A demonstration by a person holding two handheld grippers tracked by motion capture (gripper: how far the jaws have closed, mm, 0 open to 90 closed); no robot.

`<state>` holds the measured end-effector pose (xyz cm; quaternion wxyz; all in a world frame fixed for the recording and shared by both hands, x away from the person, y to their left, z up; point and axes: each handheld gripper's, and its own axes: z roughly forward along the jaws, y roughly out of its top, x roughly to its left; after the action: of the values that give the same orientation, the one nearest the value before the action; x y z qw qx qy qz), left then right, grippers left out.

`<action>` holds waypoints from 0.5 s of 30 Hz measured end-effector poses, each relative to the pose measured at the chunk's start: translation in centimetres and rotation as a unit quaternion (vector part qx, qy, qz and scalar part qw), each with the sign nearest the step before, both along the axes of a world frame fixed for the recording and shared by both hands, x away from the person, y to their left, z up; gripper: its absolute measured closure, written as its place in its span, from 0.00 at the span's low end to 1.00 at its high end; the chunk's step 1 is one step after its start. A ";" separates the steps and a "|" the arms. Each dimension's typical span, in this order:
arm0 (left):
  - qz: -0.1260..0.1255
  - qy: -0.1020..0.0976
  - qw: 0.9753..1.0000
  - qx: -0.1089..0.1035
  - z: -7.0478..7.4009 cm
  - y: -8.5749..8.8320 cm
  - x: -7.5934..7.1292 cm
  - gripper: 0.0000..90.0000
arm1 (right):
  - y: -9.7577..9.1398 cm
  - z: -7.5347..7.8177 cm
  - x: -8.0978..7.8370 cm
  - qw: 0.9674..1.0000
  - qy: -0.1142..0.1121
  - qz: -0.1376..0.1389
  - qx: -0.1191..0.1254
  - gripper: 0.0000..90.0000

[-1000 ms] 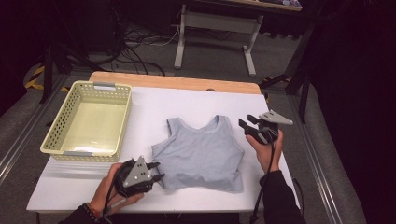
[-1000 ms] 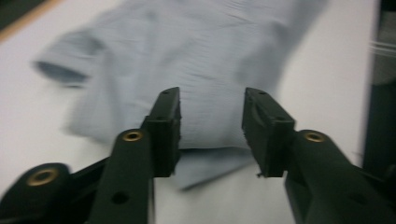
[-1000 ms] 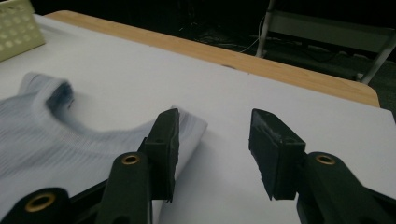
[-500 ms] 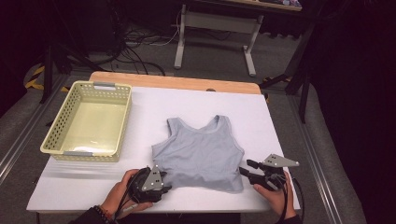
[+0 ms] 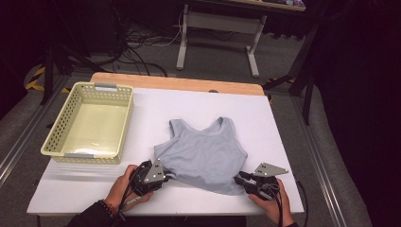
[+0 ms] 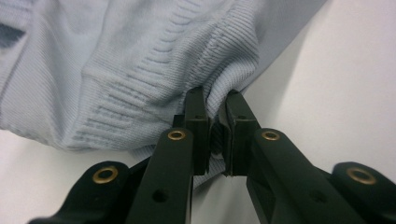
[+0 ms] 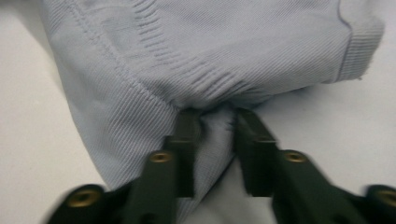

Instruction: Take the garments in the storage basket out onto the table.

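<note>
Both grippers [image 5: 166, 176] [image 5: 239, 178] dropped, closing on the top's [image 5: 203, 156] hem corners.

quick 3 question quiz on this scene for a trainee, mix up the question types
1. True or false: the left gripper has its jaws closed on the hem of the grey top.
2. Which part of the top does the right gripper pinch? A) a shoulder strap B) the neckline C) a bottom corner
3. Fill in: the yellow ______ stands on the white table, to the left of the top in the high view, with nothing in it.

Key
1. True; fabric is bunched between the pads, the jaws having just been closing.
2. C; those jaws have also just been closing on bunched fabric.
3. basket
</note>
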<state>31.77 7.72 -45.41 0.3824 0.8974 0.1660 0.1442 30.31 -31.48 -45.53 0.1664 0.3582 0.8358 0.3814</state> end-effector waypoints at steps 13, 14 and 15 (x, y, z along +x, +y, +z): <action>0.008 -0.086 0.991 -0.098 6.4 2.0 -2.1 0.92 | -1.8 6.3 -2.9 0.987 -0.117 -0.057 0.095 0.96; 0.008 -0.086 0.991 -0.098 6.4 2.0 -2.1 0.92 | -1.8 6.4 -3.0 0.986 -0.119 -0.058 0.098 0.96; 0.006 -0.086 0.993 -0.086 6.4 2.1 -2.1 0.92 | -1.8 6.5 -3.2 0.986 -0.118 -0.059 0.097 0.96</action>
<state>29.64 9.82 -39.02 0.4700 0.8444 0.1499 0.2088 27.12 -33.23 -38.99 0.2510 0.3739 0.7464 0.4900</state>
